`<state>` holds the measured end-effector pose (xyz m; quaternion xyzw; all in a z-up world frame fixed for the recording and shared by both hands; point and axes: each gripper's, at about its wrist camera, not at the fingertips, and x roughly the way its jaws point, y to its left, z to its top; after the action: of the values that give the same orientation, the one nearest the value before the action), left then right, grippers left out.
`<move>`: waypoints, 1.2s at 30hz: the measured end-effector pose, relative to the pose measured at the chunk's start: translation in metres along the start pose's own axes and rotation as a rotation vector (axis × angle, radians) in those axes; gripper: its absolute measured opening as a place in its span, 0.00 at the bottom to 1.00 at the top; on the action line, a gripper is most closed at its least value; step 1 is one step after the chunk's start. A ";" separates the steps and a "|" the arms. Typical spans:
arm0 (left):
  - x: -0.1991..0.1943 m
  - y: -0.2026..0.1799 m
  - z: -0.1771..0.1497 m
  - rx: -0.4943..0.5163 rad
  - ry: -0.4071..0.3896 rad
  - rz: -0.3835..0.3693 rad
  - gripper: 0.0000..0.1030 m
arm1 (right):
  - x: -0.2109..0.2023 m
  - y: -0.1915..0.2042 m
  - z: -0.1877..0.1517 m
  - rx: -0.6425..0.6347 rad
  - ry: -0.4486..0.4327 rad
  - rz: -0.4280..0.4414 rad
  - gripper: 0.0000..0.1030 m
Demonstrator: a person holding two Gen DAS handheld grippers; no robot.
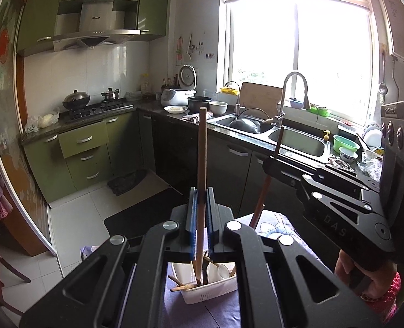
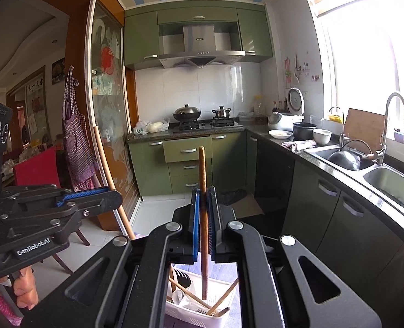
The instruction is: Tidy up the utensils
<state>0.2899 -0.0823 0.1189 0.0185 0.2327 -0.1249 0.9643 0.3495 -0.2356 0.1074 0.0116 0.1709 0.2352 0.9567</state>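
Note:
My left gripper (image 1: 201,199) is shut on a light wooden utensil handle (image 1: 202,147) that stands upright, its lower end down in a white slotted basket (image 1: 218,291). My right gripper (image 2: 203,199) is shut on a darker brown wooden handle (image 2: 202,169), also upright with its lower end in the same basket (image 2: 223,318). The basket holds several wooden utensils, a black slotted spatula (image 2: 182,278) and a white spoon. The right gripper (image 1: 274,161) shows in the left wrist view with its dark handle (image 1: 262,199). The left gripper (image 2: 106,192) shows at the left of the right wrist view.
The basket stands on a purple floral cloth (image 1: 270,228). Beyond lies a tiled floor with a dark mat (image 1: 136,218), green cabinets, a stove with pots (image 2: 186,113), a counter with a rice cooker (image 1: 178,95) and a double sink (image 1: 300,139). A red chair (image 2: 36,170) stands at left.

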 end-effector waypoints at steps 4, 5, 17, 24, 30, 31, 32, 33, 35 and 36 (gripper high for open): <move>0.013 0.008 -0.013 -0.015 0.030 0.003 0.06 | 0.013 -0.002 -0.016 0.014 0.027 0.009 0.06; 0.017 0.010 -0.017 -0.018 0.037 0.005 0.06 | 0.015 -0.002 -0.020 0.015 0.034 0.010 0.06; 0.029 0.009 -0.045 -0.017 0.111 -0.007 0.08 | 0.004 0.011 -0.050 0.015 0.049 0.013 0.09; -0.015 0.004 -0.051 -0.020 0.072 -0.008 0.19 | -0.046 0.028 -0.056 -0.004 0.009 0.001 0.15; -0.065 -0.005 -0.075 -0.023 0.047 -0.006 0.26 | -0.096 0.033 -0.084 0.009 0.008 -0.029 0.25; -0.073 -0.005 -0.083 -0.029 0.046 -0.006 0.29 | -0.105 0.035 -0.091 0.014 0.009 -0.035 0.27; -0.080 -0.006 -0.091 -0.034 0.046 -0.005 0.36 | -0.114 0.035 -0.100 0.022 0.008 -0.039 0.33; -0.087 -0.006 -0.101 -0.041 0.045 -0.001 0.42 | -0.122 0.037 -0.109 0.028 0.009 -0.040 0.40; -0.097 -0.007 -0.119 -0.052 0.047 0.008 0.46 | -0.139 0.040 -0.131 0.034 0.019 -0.051 0.47; -0.101 -0.008 -0.128 -0.055 0.050 0.013 0.48 | -0.147 0.041 -0.142 0.037 0.022 -0.054 0.51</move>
<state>0.1439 -0.0541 0.0510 -0.0035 0.2600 -0.1117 0.9591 0.1617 -0.2743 0.0256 0.0222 0.1862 0.2064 0.9603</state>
